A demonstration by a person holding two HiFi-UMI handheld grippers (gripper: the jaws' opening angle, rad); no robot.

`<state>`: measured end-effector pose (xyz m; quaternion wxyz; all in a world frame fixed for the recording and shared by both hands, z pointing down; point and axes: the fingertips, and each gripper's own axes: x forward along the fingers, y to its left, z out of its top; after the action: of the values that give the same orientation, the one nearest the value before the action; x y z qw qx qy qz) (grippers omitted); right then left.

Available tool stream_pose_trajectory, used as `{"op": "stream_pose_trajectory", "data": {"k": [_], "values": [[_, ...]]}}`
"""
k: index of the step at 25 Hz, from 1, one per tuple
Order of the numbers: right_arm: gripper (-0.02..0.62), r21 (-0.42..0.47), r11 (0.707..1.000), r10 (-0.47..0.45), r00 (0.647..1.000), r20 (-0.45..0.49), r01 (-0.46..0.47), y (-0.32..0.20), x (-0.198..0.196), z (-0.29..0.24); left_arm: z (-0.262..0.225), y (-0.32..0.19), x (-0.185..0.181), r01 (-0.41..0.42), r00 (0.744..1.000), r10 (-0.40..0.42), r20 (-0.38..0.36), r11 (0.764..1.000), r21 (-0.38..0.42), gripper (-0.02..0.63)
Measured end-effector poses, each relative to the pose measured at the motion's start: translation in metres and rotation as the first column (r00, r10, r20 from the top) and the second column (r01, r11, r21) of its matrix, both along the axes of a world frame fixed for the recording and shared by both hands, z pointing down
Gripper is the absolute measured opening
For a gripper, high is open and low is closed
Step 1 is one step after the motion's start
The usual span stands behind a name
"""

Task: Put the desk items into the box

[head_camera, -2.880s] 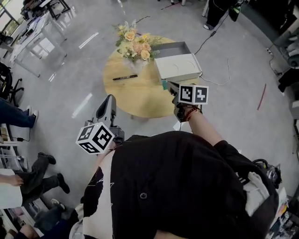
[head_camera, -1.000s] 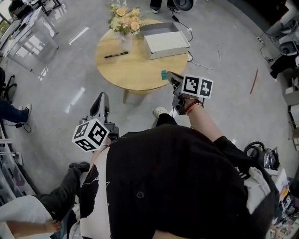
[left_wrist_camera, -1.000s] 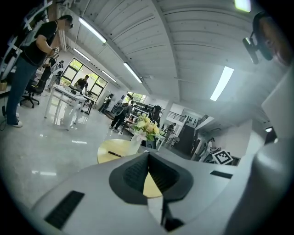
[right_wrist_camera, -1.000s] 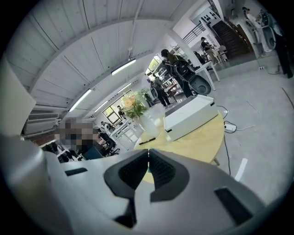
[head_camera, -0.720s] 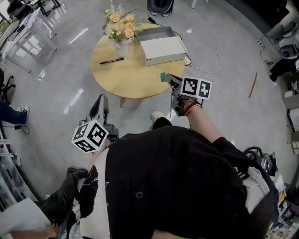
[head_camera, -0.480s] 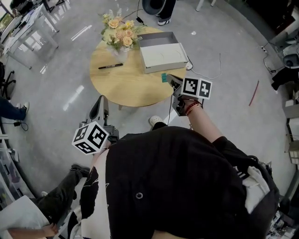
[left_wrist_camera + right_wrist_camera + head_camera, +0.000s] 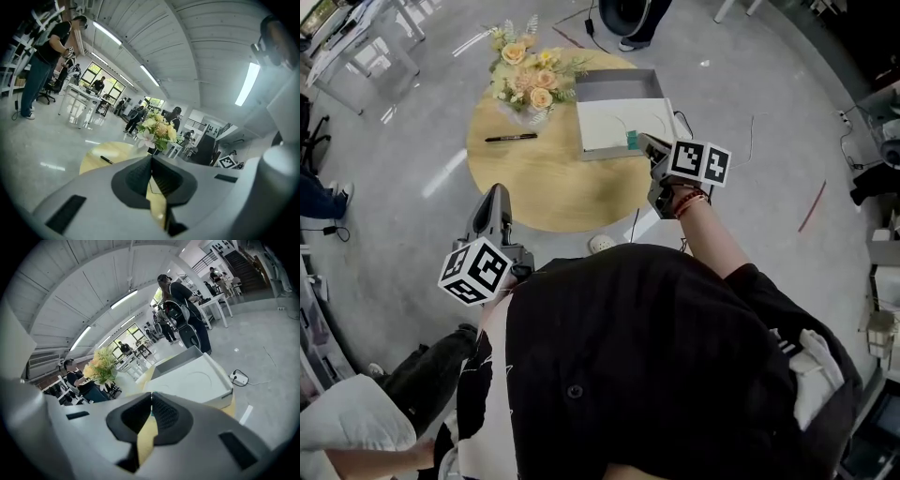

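The right gripper (image 7: 643, 142) is clenched on a small teal rectangular item (image 7: 631, 140), of which only a thin sliver is seen between the nearly closed pads in the right gripper view; the item is carried at the tip of that gripper, at the near edge of a flat white lid (image 7: 623, 127); how high it is held over the lid cannot be told. Directly ahead of the right gripper, beyond the lid and adjoining it, an open grey rectangular box (image 7: 617, 86) is set on the round wooden counter (image 7: 553, 187). The left gripper (image 7: 497, 193) is held short of the counter's near edge, its jaws closed together with nothing gripped between them. Ahead of the left gripper a black pen (image 7: 511, 138) is laid flat on the wood, apart from everything else; just beyond the pen a bouquet of yellow and cream flowers (image 7: 523, 80) is placed — to the left of the box as seen from the right gripper. Both grippers are pointed toward the counter, the right one well ahead of the left.
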<state>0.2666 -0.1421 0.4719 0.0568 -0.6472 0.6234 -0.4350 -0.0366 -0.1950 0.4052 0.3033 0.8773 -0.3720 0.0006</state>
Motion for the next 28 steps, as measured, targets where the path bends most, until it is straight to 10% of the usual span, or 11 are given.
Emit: {"op": "stream_pose_trajectory", "data": {"k": [12, 28], "values": [[0.014, -0.030, 0.994, -0.105, 0.994, -0.010, 0.104, -0.053, 0.058, 0.013, 0.020, -0.022, 0.034, 0.133, 0.990, -0.134, -0.046, 0.991, -0.014, 0.011], [0.014, -0.137, 0.920, -0.381, 0.920, -0.090, 0.367, -0.142, 0.065, 0.021, 0.020, 0.009, -0.045, 0.404, 0.914, -0.397, 0.087, 0.912, -0.075, 0.011]]}}
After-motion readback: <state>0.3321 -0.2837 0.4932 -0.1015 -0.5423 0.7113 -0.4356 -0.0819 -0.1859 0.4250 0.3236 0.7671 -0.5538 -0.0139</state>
